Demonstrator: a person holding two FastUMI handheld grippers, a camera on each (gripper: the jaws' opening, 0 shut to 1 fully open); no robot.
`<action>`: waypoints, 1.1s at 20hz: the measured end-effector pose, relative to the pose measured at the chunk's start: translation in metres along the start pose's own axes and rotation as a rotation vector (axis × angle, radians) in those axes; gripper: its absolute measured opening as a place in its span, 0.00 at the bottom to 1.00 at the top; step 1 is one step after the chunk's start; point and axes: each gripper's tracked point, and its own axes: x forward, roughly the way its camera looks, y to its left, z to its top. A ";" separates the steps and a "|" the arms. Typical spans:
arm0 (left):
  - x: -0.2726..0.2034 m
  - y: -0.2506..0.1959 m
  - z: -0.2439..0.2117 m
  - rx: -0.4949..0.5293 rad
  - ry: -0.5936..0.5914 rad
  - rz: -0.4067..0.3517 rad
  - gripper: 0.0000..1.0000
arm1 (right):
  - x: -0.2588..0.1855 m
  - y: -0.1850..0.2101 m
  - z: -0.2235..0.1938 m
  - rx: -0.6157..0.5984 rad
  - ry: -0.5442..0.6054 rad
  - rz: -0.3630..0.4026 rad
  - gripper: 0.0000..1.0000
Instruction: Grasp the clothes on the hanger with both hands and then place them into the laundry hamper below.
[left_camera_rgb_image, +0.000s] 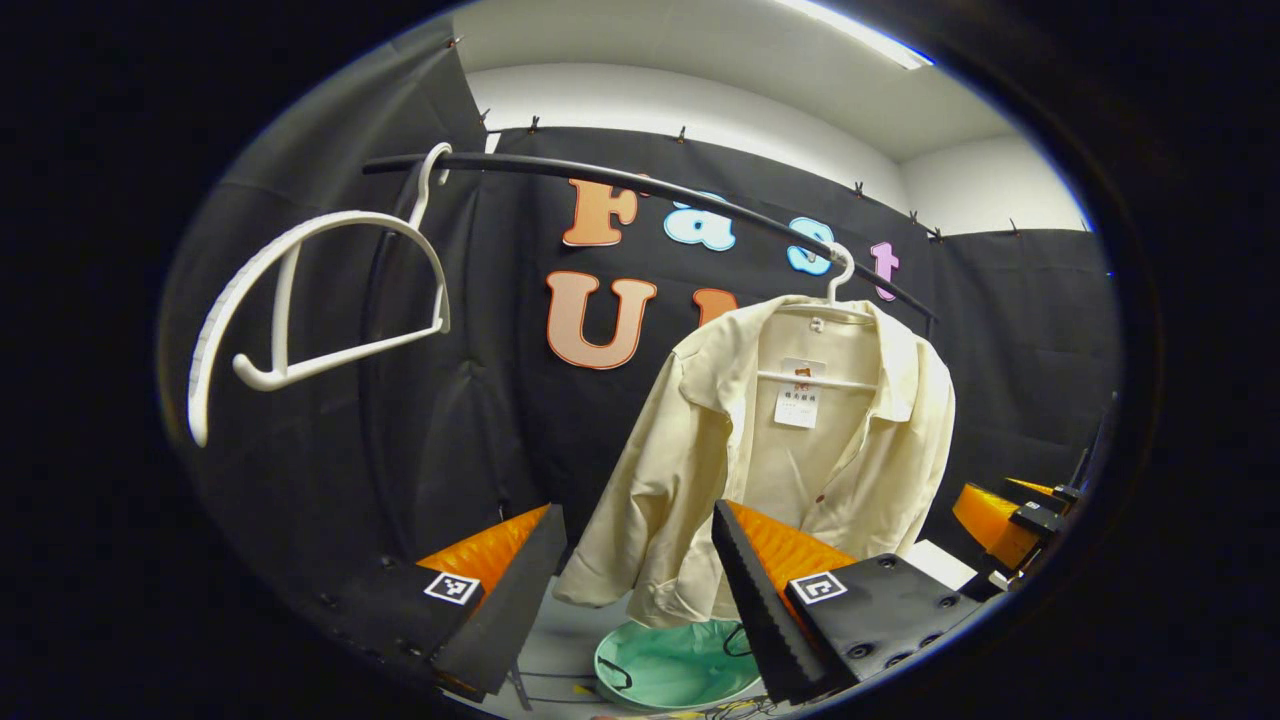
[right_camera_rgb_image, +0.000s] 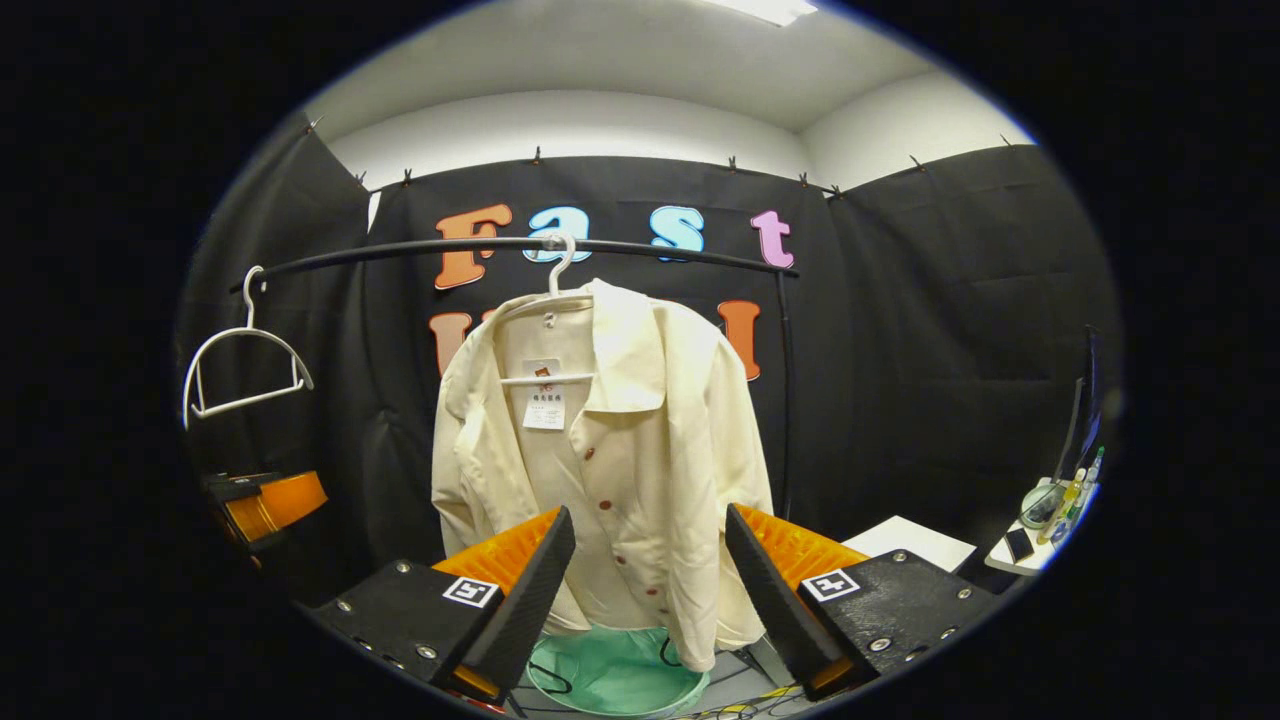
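A cream button shirt (left_camera_rgb_image: 780, 470) (right_camera_rgb_image: 620, 460) hangs on a white hanger (left_camera_rgb_image: 835, 275) (right_camera_rgb_image: 555, 265) from a black rail (left_camera_rgb_image: 640, 185) (right_camera_rgb_image: 520, 245). Below it stands a green laundry hamper (left_camera_rgb_image: 675, 665) (right_camera_rgb_image: 615, 675). In the left gripper view my left gripper (left_camera_rgb_image: 640, 545) is open, in front of the shirt's lower left and short of it. In the right gripper view my right gripper (right_camera_rgb_image: 650, 545) is open too, with the shirt's buttoned front seen between its fingers, apart from the cloth. The other gripper shows at the right edge (left_camera_rgb_image: 1010, 515) and at the left edge (right_camera_rgb_image: 265, 500).
An empty white hanger (left_camera_rgb_image: 310, 310) (right_camera_rgb_image: 245, 370) hangs at the left end of the rail. A rail post (right_camera_rgb_image: 785, 400) stands right of the shirt. A small table with bottles (right_camera_rgb_image: 1050, 510) and a white board (right_camera_rgb_image: 915, 540) sit at the right.
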 end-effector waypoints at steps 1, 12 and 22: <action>-0.001 0.003 0.000 0.001 -0.002 0.006 0.97 | 0.005 0.010 0.002 0.001 0.001 0.014 0.94; -0.008 0.030 -0.007 -0.014 0.019 0.038 0.97 | 0.113 0.047 0.026 0.012 -0.059 0.006 0.94; 0.000 0.035 -0.013 0.005 0.035 0.030 0.97 | 0.190 0.040 -0.001 0.062 0.014 -0.024 0.76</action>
